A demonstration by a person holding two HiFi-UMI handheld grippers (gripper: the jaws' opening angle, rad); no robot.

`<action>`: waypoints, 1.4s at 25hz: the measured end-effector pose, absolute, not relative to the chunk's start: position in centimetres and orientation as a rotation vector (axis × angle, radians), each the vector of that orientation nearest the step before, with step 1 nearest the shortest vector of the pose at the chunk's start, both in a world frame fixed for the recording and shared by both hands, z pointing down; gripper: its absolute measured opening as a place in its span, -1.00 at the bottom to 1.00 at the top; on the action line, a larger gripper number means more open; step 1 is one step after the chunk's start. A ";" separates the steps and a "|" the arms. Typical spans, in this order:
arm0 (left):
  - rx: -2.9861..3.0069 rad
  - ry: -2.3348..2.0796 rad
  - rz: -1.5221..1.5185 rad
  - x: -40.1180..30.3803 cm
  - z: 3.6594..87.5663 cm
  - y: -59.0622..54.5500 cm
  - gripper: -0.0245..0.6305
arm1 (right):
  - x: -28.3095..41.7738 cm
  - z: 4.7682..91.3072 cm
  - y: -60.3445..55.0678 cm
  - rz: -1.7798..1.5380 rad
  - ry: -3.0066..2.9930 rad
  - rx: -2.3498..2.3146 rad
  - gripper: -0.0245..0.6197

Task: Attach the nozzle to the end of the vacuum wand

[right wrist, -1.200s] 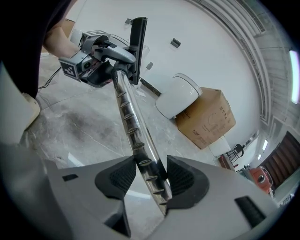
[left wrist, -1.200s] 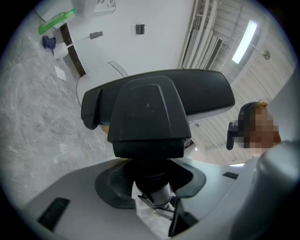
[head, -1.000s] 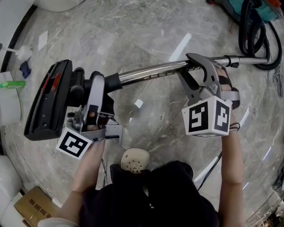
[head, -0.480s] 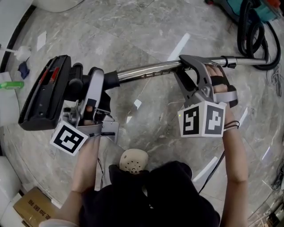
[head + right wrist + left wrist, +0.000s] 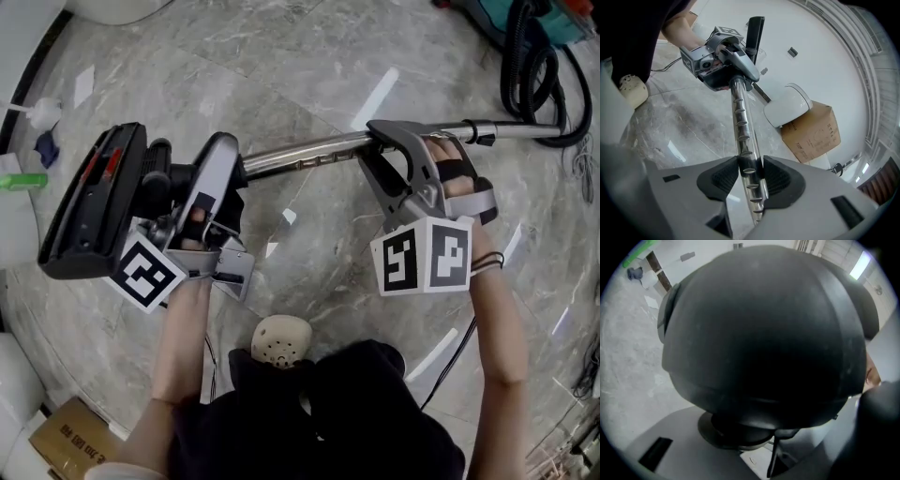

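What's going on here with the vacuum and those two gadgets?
A person is fitting a vacuum together with a gripper in each hand. The left gripper, its fingers just closing, grips the black nozzle by its neck. The right gripper, its fingers also just closing, clamps the chrome wand. The wand's end sits at the nozzle's neck; whether it is fully seated can't be told.

Head view: steeply down over the wand [image 5: 300, 157].
Left gripper view: right up against the nozzle [image 5: 759, 333].
Right gripper view: along the wand, which it shares with the head view.
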State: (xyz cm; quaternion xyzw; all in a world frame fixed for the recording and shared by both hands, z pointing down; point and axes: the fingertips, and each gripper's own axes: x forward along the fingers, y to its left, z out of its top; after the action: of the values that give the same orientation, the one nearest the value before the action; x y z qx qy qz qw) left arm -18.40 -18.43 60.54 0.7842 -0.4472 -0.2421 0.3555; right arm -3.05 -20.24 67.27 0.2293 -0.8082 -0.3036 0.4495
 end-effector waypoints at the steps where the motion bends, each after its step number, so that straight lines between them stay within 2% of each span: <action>1: 2.027 -1.145 -0.622 -18.3 60.7 -18.5 -0.45 | -3.1 67.5 -20.1 -0.749 -1.997 0.564 -0.39; 12: 2.002 -1.090 -0.625 -18.3 62.1 -18.8 -0.44 | -3.3 67.8 -20.2 -0.757 -2.017 0.605 -0.39; 27: 1.999 -1.131 -0.490 -19.1 64.9 -18.1 -0.05 | -3.3 68.6 -20.7 -0.746 -2.011 0.629 -0.39; 35: 1.914 -1.201 -0.454 -21.8 68.3 -18.2 -0.04 | -4.7 70.6 -22.9 -0.741 -1.985 0.611 -0.39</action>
State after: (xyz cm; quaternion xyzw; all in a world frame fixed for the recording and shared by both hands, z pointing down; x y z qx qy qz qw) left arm -21.83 -18.22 68.27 0.7589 -0.4760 -0.1799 0.4064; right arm -4.71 -22.88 70.58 0.2471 -0.8033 -0.2999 0.4514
